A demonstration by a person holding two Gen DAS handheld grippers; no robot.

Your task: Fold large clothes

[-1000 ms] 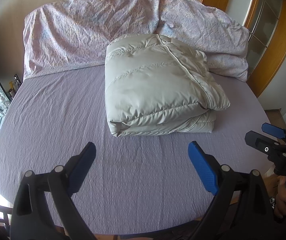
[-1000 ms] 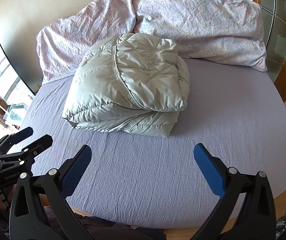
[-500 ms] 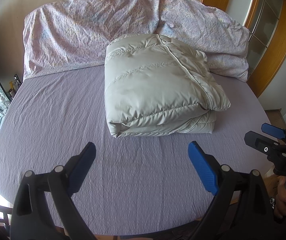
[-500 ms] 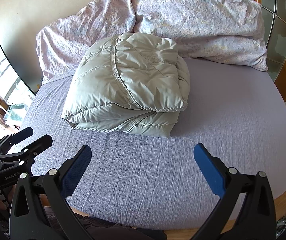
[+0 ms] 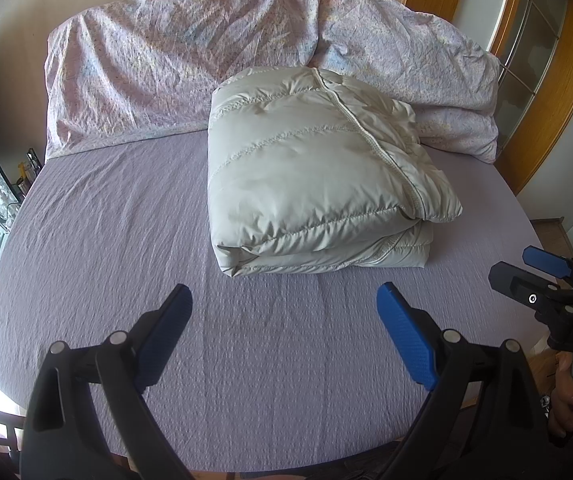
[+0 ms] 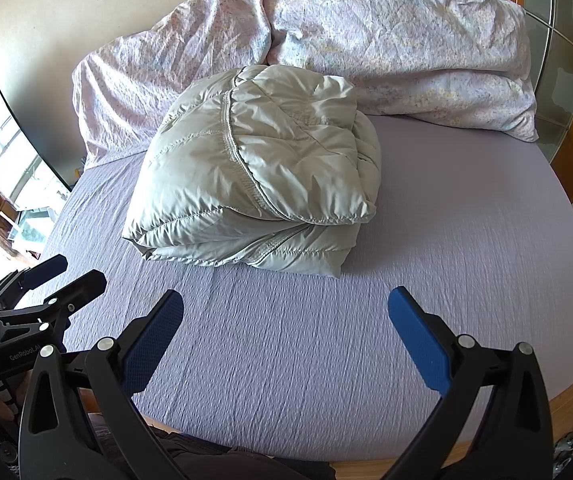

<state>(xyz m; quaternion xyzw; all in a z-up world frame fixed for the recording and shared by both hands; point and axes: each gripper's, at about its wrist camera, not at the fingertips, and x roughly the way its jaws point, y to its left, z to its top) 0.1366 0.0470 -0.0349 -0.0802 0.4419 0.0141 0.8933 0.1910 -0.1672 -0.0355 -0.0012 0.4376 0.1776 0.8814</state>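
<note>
A pale grey puffer jacket (image 5: 318,176) lies folded into a thick bundle on the lilac bed sheet (image 5: 106,240), also in the right wrist view (image 6: 254,176). My left gripper (image 5: 284,312) is open and empty, above the sheet in front of the bundle, clear of it. My right gripper (image 6: 286,312) is open and empty, also short of the bundle. Each gripper shows at the edge of the other's view: the right one (image 5: 526,270), the left one (image 6: 74,276).
A crumpled pink floral duvet (image 5: 174,60) is piled along the head of the bed behind the jacket. Wooden framed glass doors (image 5: 542,80) stand to the right. A window and clutter (image 6: 14,184) lie left of the bed. The bed's front edge (image 6: 406,460) is just below my grippers.
</note>
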